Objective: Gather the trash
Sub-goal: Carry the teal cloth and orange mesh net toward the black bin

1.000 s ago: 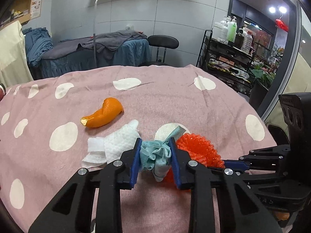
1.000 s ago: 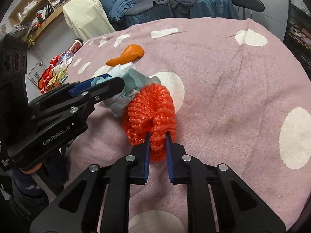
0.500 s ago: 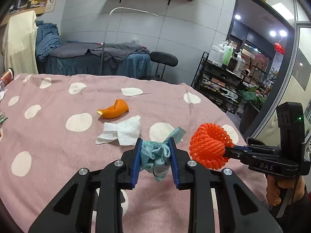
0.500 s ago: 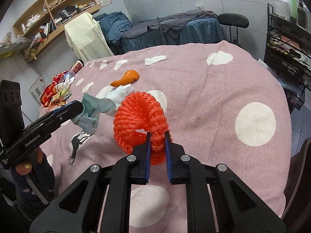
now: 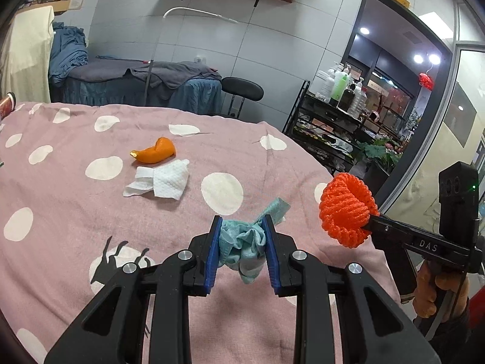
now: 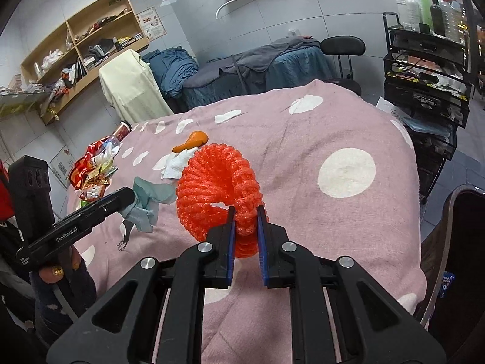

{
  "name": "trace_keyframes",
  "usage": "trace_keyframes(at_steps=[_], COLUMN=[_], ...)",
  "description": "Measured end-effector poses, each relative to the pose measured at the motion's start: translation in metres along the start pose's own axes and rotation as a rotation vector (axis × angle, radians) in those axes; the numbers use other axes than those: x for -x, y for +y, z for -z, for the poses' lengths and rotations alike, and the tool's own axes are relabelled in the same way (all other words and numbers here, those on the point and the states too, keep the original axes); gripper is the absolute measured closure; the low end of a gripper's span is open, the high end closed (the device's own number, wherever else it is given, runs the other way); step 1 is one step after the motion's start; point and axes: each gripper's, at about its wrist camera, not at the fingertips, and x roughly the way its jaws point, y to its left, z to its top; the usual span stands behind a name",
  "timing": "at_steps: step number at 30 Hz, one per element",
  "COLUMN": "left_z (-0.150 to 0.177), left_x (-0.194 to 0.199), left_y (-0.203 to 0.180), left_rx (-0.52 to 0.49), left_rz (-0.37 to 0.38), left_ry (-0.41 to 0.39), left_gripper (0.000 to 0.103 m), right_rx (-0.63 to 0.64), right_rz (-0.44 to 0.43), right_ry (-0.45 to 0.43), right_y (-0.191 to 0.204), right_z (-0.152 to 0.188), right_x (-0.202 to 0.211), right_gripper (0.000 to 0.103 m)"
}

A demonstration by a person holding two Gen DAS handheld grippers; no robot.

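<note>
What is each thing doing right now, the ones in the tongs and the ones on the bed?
Left tongs: shut on the teal cloth.
Teal cloth: crumpled, lifted off the spotted cover.
Right tongs: shut on the red foam net.
Red foam net: held up, squeezed.
Orange peel: lying on the spotted cover.
White tissue: crumpled beside the peel.

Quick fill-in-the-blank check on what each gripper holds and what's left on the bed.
1. The left gripper is shut on a crumpled ____ cloth.
2. The right gripper grips the ____ foam net.
3. The orange peel lies beside a white ____.

Missing: teal; red; tissue
</note>
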Motion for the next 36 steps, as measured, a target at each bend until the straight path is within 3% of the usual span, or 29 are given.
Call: trace_keyframes(at_steps=[17, 27, 36], left_z=[0.017, 0.022, 0.025], left_x=[-0.003, -0.014, -0.029], left_y=[-0.061, -0.103, -0.144], left_rx=[-0.040, -0.069, -0.135], left_rz=[0.126, 0.218, 0.276], left_ry=[0.026, 0.044, 0.072], left_gripper=[0.076, 0.076, 0.076], right_rx=[-0.162, -0.286, -0.422], right_rz=[0.055, 0.221, 0.388], right_ry=[-0.127, -0.198, -0.199], right_y=[-0.059, -0.115, -0.173], right_z=[0.033, 0.056, 0.076], right_x=[0.067, 0.097, 0.111], right_gripper=[0.089, 0.089, 0.089])
